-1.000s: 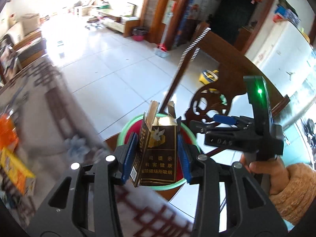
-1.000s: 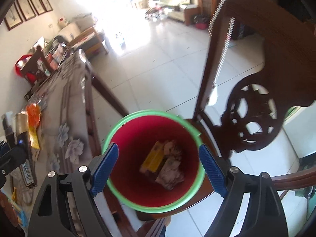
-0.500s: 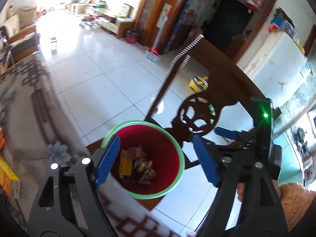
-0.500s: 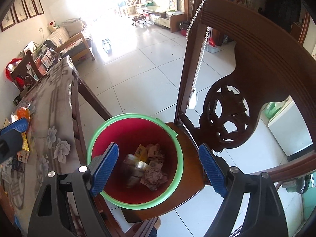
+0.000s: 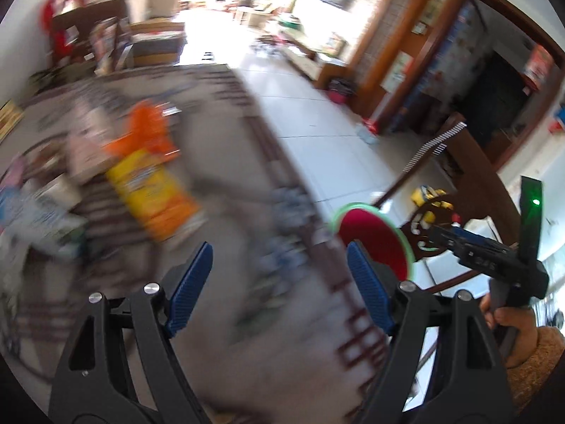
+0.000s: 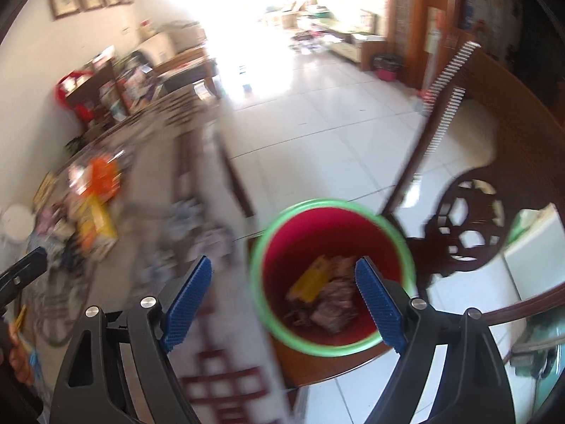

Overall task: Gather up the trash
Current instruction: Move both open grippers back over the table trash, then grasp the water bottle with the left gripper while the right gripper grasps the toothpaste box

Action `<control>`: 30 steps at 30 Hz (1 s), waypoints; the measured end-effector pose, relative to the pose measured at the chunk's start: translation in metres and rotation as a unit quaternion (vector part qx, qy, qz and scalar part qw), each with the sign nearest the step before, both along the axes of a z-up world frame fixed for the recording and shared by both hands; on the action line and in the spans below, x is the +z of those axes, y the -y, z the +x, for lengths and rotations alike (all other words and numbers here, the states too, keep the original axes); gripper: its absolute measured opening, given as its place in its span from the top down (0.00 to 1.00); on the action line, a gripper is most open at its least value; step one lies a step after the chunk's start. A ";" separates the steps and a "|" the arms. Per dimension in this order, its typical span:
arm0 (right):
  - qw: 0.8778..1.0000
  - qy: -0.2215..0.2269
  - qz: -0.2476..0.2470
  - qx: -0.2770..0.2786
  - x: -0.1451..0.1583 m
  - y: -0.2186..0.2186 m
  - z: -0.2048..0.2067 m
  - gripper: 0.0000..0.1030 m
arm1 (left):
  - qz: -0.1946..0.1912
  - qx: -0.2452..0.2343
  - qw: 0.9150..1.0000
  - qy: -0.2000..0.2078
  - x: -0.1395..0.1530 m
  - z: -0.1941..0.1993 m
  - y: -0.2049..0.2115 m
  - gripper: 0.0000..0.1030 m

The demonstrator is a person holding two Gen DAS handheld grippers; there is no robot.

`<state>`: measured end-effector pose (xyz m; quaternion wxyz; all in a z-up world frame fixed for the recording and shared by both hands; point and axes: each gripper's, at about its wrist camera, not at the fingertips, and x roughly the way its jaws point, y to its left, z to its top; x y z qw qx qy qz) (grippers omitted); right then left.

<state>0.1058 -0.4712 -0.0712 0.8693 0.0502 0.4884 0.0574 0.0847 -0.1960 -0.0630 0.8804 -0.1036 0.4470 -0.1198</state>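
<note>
I am looking down my left tool (image 5: 279,282), and its blue pads (image 5: 190,284) are standing spread with nothing between them; they have just been opening. Beneath it the patterned table (image 5: 229,212) is smearing into blur. A yellow and orange packet (image 5: 153,183) is lying on the table among other blurred litter, up and to the left of the pads. The red bucket with the green rim (image 5: 370,236) is showing just beyond the table's edge, right beside the tool's right pad.

My right tool (image 6: 282,300) is also standing wide apart and is holding nothing. Its right pad (image 6: 376,305) is overlapping the bucket's mouth in this view, while its left pad is hanging over the table edge. The bucket is sitting on the seat of a carved wooden chair (image 6: 469,233), and inside it I am seeing a yellow packet (image 6: 310,279) lying against crumpled brownish trash (image 6: 335,309) at the bottom. The same orange and yellow wrappers (image 6: 97,198) are lying on the table well to the left. At the far left edge the person's hand (image 6: 17,357) is gripping the other tool's handle.
</note>
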 end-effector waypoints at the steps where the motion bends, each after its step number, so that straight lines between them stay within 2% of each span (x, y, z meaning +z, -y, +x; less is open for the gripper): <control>1: 1.000 -0.002 -0.001 0.014 -0.001 -0.015 -0.002 0.21 | 0.000 0.013 1.000 -0.003 -0.001 -0.005 -0.015 0.26; 8: 0.991 -0.023 -0.001 0.129 -0.005 -0.135 -0.012 0.21 | -0.001 0.105 0.994 -0.020 -0.011 -0.042 -0.121 0.26; 11: 0.982 -0.033 -0.003 0.188 -0.009 -0.195 -0.009 0.21 | 0.001 0.144 0.989 -0.025 -0.014 -0.058 -0.168 0.26; 17: 0.962 -0.029 -0.006 0.271 -0.008 -0.303 0.008 0.21 | 0.002 0.203 0.979 -0.034 -0.020 -0.085 -0.247 0.26; 20: 0.950 -0.023 -0.014 0.310 -0.007 -0.355 0.024 0.21 | 0.002 0.221 0.974 -0.042 -0.026 -0.090 -0.278 0.26; 23: 0.933 -0.029 -0.035 0.358 -0.013 -0.405 0.036 0.21 | -0.010 0.234 0.971 -0.052 -0.034 -0.089 -0.303 0.26; 27: 0.905 -0.049 -0.082 0.414 -0.040 -0.456 0.054 0.21 | -0.023 0.239 0.969 -0.056 -0.041 -0.083 -0.319 0.26; 30: 0.889 -0.071 -0.111 0.439 -0.061 -0.474 0.062 0.21 | -0.022 0.232 0.971 -0.054 -0.044 -0.073 -0.325 0.26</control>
